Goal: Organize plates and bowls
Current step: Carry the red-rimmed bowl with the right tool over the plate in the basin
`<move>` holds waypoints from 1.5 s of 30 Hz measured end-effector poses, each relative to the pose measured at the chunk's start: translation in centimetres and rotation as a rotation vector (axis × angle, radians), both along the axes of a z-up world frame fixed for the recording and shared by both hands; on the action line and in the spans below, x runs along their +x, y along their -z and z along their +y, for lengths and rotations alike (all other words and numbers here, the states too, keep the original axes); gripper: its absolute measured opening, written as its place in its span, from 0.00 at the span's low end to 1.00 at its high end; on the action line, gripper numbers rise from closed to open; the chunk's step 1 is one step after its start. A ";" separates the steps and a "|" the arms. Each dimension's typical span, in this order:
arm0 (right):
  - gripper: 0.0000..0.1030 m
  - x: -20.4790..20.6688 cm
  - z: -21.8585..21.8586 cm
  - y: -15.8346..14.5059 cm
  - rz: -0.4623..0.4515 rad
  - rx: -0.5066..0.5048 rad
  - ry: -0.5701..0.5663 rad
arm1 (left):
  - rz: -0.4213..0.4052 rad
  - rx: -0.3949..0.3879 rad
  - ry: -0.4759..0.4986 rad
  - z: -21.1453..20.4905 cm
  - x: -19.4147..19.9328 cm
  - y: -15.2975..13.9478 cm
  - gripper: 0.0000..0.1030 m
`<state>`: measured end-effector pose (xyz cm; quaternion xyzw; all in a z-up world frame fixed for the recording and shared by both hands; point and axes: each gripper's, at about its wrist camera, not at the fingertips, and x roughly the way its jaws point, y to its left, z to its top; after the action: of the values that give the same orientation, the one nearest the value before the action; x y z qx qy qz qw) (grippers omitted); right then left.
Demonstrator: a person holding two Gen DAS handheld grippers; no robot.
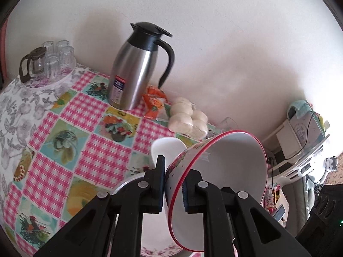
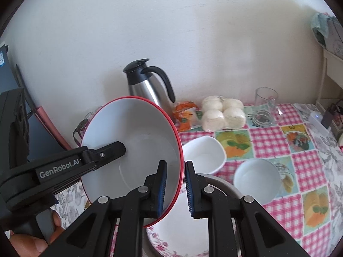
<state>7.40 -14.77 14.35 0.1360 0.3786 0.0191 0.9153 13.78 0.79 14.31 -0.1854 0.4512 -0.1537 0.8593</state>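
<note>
A large white bowl with a red rim [image 1: 231, 167] and flowered outside hangs tilted on its side above the table. My left gripper [image 1: 174, 178] is shut on its rim. On the opposite rim of the bowl [image 2: 133, 128] my right gripper [image 2: 175, 171] is also shut; the left gripper [image 2: 115, 150] shows there at the left, with a person's hand under it. Beneath lies a flowered plate [image 2: 175, 235] on a metal dish [image 2: 223, 184]. A squarish white bowl [image 2: 203, 154] and a round white bowl [image 2: 257, 180] stand on the checked cloth to the right.
A steel jug with a black handle [image 1: 133, 70] stands by the wall, next to an orange packet [image 1: 154, 102] and bagged white buns [image 1: 188, 120]. A tray of glasses [image 1: 51, 64] sits at the far left corner. A glass mug [image 2: 265, 107] stands behind the bowls.
</note>
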 end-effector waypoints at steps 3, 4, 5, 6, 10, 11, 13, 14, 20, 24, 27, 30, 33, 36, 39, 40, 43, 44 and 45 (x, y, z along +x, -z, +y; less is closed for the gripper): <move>0.18 -0.3 -1.1 0.1 0.009 0.005 0.008 | 0.009 -0.005 0.008 -0.9 -0.3 0.3 0.13; 0.18 -0.4 -1.5 0.2 0.013 0.006 0.009 | 0.012 -0.005 0.010 -1.1 -0.4 0.4 0.13; 0.18 -0.5 -1.8 0.3 0.017 0.006 0.012 | 0.015 -0.007 0.014 -1.5 -0.4 0.6 0.13; 0.18 -0.5 -2.0 0.4 0.022 0.003 0.014 | 0.017 -0.008 0.017 -1.8 -0.5 0.6 0.13; 0.18 -0.8 -3.1 0.9 0.048 0.001 0.035 | 0.038 -0.005 0.029 -3.1 -0.6 1.4 0.13; 0.18 -0.8 -3.4 1.0 0.057 0.004 0.040 | 0.042 -0.005 0.030 -3.2 -0.6 1.6 0.13; 0.18 -0.8 -3.9 1.4 0.073 0.005 0.049 | 0.057 -0.005 0.033 -3.6 -0.6 2.1 0.13; 0.18 -0.8 -4.1 1.5 0.082 0.004 0.054 | 0.064 -0.003 0.033 -3.7 -0.6 2.3 0.13; 0.18 -0.6 -4.3 3.3 0.150 -0.001 0.050 | 0.128 0.011 0.026 -3.8 -0.4 4.5 0.13; 0.18 -0.3 -4.5 4.9 0.190 0.016 0.046 | 0.170 0.015 0.022 -3.7 -0.3 5.9 0.13; 0.18 -0.2 -4.6 5.8 0.219 0.024 0.045 | 0.192 0.018 0.025 -3.7 -0.3 6.6 0.13; 0.18 -0.1 -4.6 6.5 0.247 0.029 0.047 | 0.212 0.027 0.029 -3.8 -0.4 7.3 0.13; 0.18 0.0 -4.7 7.3 0.278 0.036 0.052 | 0.238 0.039 0.030 -3.8 -0.5 8.2 0.13; 0.19 0.1 -4.6 8.0 0.304 0.034 0.050 | 0.265 0.049 0.026 -3.7 -0.4 9.2 0.13; 0.19 0.1 -4.3 8.7 0.322 0.025 0.047 | 0.288 0.051 0.024 -3.5 -0.4 9.8 0.13; 0.19 0.1 -4.3 8.9 0.328 0.025 0.045 | 0.292 0.054 0.024 -3.4 -0.4 10.0 0.13; 0.19 0.1 -4.1 9.5 0.346 0.032 0.042 | 0.310 0.060 0.023 -3.3 -0.4 10.4 0.13; 0.19 0.1 -4.1 9.6 0.350 0.034 0.042 | 0.315 0.062 0.023 -3.2 -0.4 10.6 0.13; 0.19 0.1 -4.0 9.8 0.353 0.034 0.041 | 0.320 0.063 0.021 -3.2 -0.4 10.7 0.13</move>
<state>7.53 -18.77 4.53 0.1605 0.5303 -0.0175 0.8323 13.39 -2.36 3.61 -0.1754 0.5888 -0.1170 0.7803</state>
